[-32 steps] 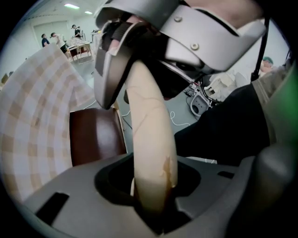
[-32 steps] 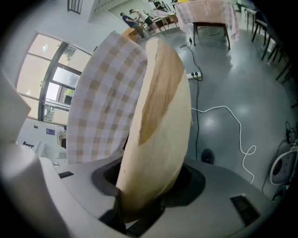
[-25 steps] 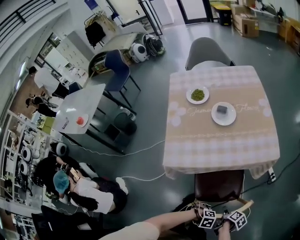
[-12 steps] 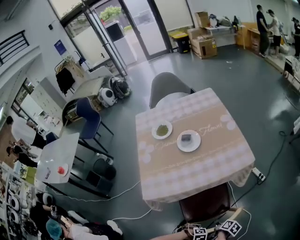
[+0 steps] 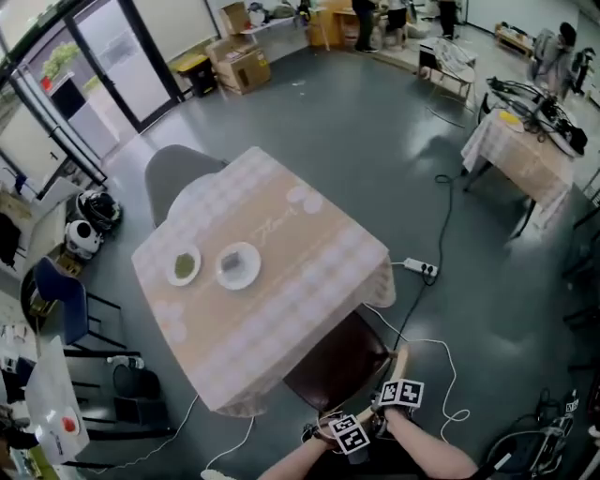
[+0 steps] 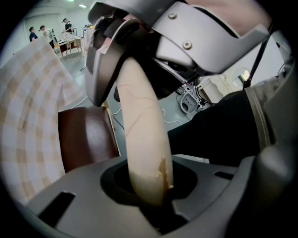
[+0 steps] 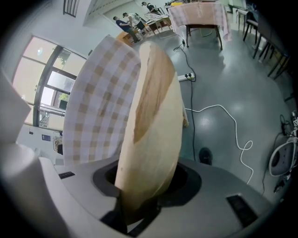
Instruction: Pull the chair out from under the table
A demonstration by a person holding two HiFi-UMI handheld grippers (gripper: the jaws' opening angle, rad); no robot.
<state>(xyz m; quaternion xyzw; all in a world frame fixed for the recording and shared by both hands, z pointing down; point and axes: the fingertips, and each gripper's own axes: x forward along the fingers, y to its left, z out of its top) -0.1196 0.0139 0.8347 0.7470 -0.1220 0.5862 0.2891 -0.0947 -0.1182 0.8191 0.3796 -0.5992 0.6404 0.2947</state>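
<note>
**Step in hand:** drawing the chair (image 5: pixel 339 367) back from the table (image 5: pixel 314 246). The chair stands at the near edge, with its brown seat partly under the hem of the cloth (image 5: pixel 234 380) and its pale wooden rail (image 6: pixel 142 139) toward the person.

**Grip:**
- The left gripper (image 5: pixel 347 428) has just been closing. The rail runs between its jaws, which appear to pinch it, though the contact sits low in that gripper's view.
- The right gripper (image 5: pixel 398 387) is clamped on the same rail further along, and the wood fills its gap.

**Recommendation:**
- Pull with both hands evenly and straight away from the table, so the chair does not slew.
- Keep the pull low and level, so the legs slide rather than tip.
- Watch that the seat does not drag the cloth — two plates (image 5: pixel 238 265) rest on it.

**Surface and room:**
- The floor (image 5: pixel 375 122) is smooth and grey, and looks fit for sliding.
- A white cable (image 7: pixel 215 106) lies loose on the floor beside and behind the chair — a snag risk for the rear legs.
- A grey chair (image 5: pixel 173 172) is tucked in at the far side of the table.
- Another table (image 5: pixel 520 155) and some people (image 5: pixel 370 14) stand well apart.
</note>
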